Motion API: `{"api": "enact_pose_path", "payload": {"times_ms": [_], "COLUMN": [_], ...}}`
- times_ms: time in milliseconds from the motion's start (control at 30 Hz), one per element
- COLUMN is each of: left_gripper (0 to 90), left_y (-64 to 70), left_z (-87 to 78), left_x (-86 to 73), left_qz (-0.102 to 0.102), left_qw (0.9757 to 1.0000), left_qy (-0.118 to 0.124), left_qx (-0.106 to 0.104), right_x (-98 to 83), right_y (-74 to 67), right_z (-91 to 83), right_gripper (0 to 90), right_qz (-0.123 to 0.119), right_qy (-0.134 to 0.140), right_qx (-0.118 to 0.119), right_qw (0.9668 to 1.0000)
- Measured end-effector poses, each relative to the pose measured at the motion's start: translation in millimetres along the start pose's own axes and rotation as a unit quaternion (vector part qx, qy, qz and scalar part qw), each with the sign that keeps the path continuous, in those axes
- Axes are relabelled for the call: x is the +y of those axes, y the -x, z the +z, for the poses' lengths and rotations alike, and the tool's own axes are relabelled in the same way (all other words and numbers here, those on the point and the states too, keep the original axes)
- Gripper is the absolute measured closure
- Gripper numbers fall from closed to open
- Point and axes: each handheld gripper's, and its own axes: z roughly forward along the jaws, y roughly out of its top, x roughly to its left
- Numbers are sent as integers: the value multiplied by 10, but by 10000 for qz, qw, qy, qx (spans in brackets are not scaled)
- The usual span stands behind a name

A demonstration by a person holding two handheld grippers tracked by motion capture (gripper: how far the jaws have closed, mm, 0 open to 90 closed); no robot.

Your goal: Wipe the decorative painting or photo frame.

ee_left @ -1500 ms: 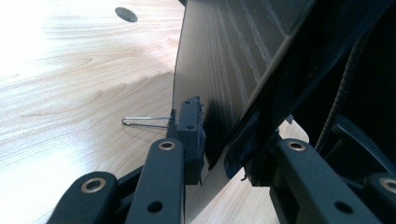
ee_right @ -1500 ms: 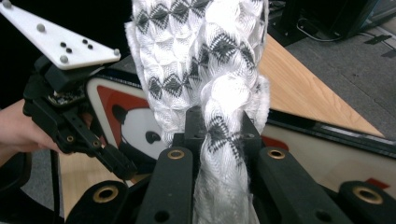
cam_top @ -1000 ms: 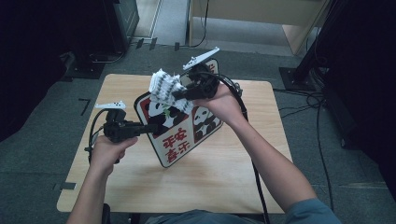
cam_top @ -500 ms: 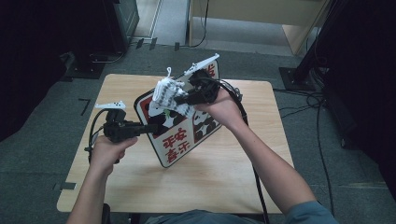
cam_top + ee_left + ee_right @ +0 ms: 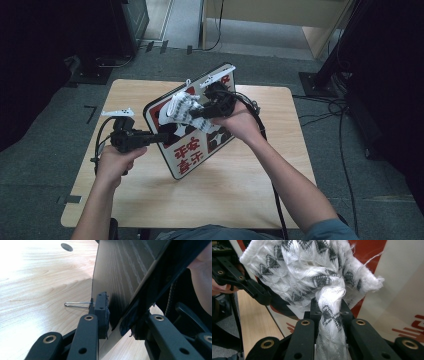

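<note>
Right gripper [image 5: 329, 315]: jaws clamped on a bunched fold of the white cloth [image 5: 312, 272]. The fabric is pinched tight between the pads; the rest fans out past the tips as a loose wad with a dark diamond weave and a frayed edge. In the high view that same right gripper [image 5: 196, 114] has the cloth [image 5: 181, 108] pressed against the printed face of the sign board [image 5: 192, 145], on its upper half.

Left gripper [image 5: 117, 322]: jaws closed on the edge of the board [image 5: 125, 272], one pad on each face. The side facing this camera is the dark wood-grain back. The board is tilted, rising away from the tips. A thin wire clip [image 5: 77, 304] lies on the table [image 5: 37, 290] just beside the left jaw tip. In the high view the left gripper [image 5: 162, 136] bites the board's left edge, below and left of the cloth.

The board is white with a red border, red characters and black shapes. Its lower corner is toward the person, its top edge toward the far side of the wooden table [image 5: 240, 200]. The two grippers sit near each other, apart, and both are on the board. Cables trail from each one along the forearms.
</note>
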Motion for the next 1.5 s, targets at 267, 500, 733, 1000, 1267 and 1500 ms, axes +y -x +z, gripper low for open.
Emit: {"api": "enact_pose_path", "payload": {"times_ms": [267,500,733,1000,1267,1500], "left_gripper": [723,723,722,721,720,720], "left_y": [2,-1,1,-4,-3,-4], "left_z": [4,2,2,2,4,4], "left_x": [0,-1,-1,-2,-1,-3], "left_qz": [5,-14,-16,-31,-34,-45], "left_qw": [10000,10000,10000,10000,10000,10000], "left_qy": [4,4,4,8,8,18], "left_qx": [-6,-8,-7,-20,-22,-21], "right_x": [-77,-164,-241,-343,-438,-537], "right_y": [27,50,55,67,81,100], "right_z": [36,83,129,193,248,305], "right_gripper": [806,803,799,797,796,795], "right_qz": [12,56,67,112,179,277], "right_qy": [-25,-67,-115,-161,-198,-182], "right_qx": [16,16,-4,10,42,106], "right_qw": [10000,10000,9999,9998,9996,9994]}}
